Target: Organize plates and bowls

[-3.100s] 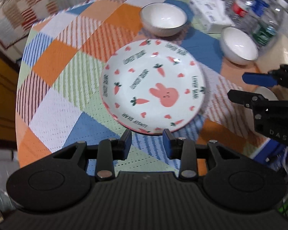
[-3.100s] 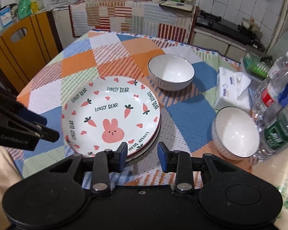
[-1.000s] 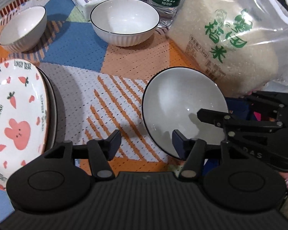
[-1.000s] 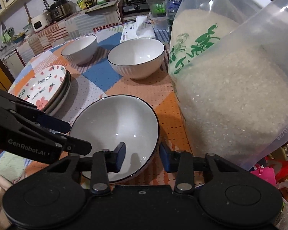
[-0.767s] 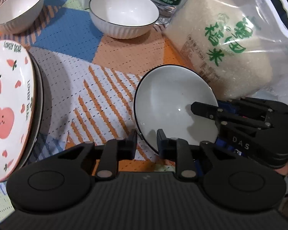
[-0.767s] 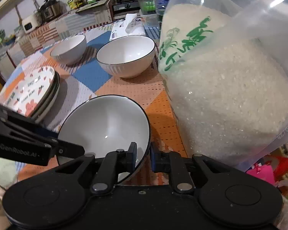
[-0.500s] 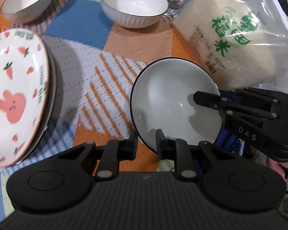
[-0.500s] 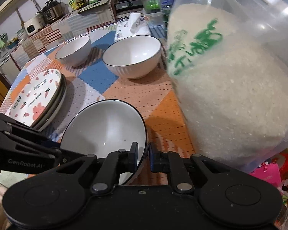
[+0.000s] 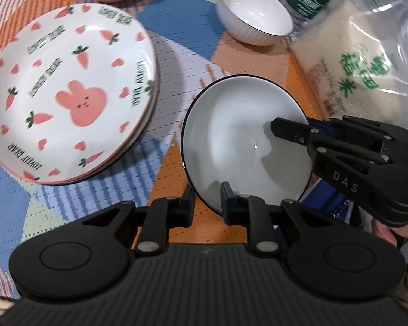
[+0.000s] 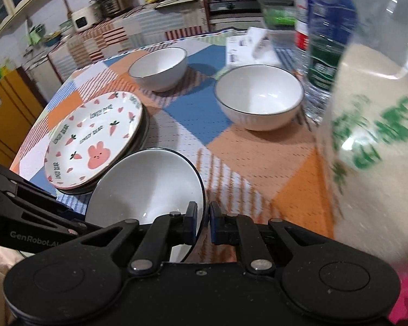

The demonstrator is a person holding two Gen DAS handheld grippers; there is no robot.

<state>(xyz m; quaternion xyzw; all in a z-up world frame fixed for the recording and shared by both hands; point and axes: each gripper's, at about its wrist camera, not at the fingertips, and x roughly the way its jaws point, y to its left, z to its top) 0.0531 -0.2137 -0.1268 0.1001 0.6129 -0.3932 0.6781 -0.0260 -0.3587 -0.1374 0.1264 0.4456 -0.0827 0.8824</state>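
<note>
1. Left wrist view: our left gripper has its fingers clamped on the near rim of a shallow, glossy white bowl with a thin dark edge, one finger outside the wall and one inside. The bowl is tilted up off the table. Our right gripper grips the same bowl's rim from the right. Left of the bowl sits a stack of round plates, the top one smooth ceramic printed with a pink rabbit, carrots and hearts. The table wears a dotted-weave patchwork cloth of orange, blue and striped blocks. A clear plastic rice bag stands to the right.

2. Right wrist view: our right gripper's fingers pinch the held bowl's rim, nearly closed on the thin wall. The left gripper reaches in from the lower left, its tips hidden behind the bowl. Beyond stand two deeper ribbed white bowls, a nearer bowl and a far bowl, well apart.
</note>
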